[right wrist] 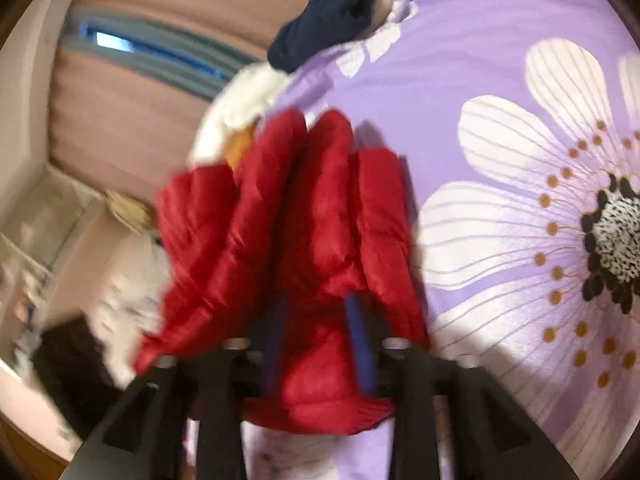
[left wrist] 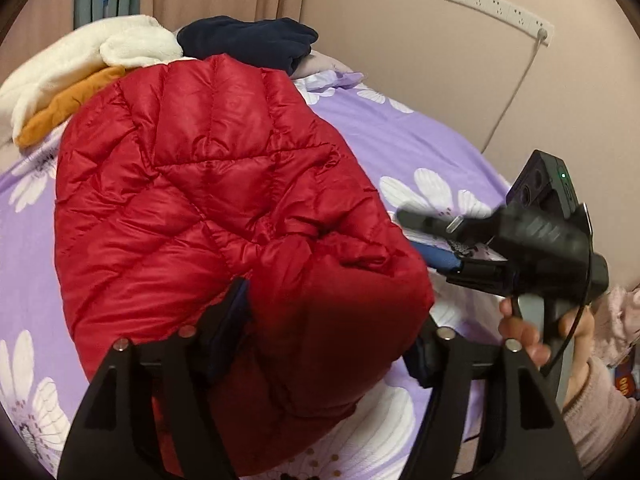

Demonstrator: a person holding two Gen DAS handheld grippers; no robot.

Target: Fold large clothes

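Note:
A red quilted down jacket (left wrist: pixel 208 200) lies bunched on the purple flowered bedspread (left wrist: pixel 400 136). My left gripper (left wrist: pixel 328 340) has its jaws wide apart around the jacket's near fold, with red fabric bulging between them. My right gripper (right wrist: pixel 318 340) has a thick wad of the jacket (right wrist: pixel 304 240) between its blue pads (right wrist: pixel 360 340); the view is blurred. The right gripper also shows in the left wrist view (left wrist: pixel 432 240), at the jacket's right edge, held by a hand.
A pile of white (left wrist: pixel 80 64), orange (left wrist: pixel 72 104) and navy (left wrist: pixel 248 40) clothes sits at the far end of the bed. A wall with a socket strip (left wrist: pixel 500 8) and a cable is to the right. Curtains hang behind.

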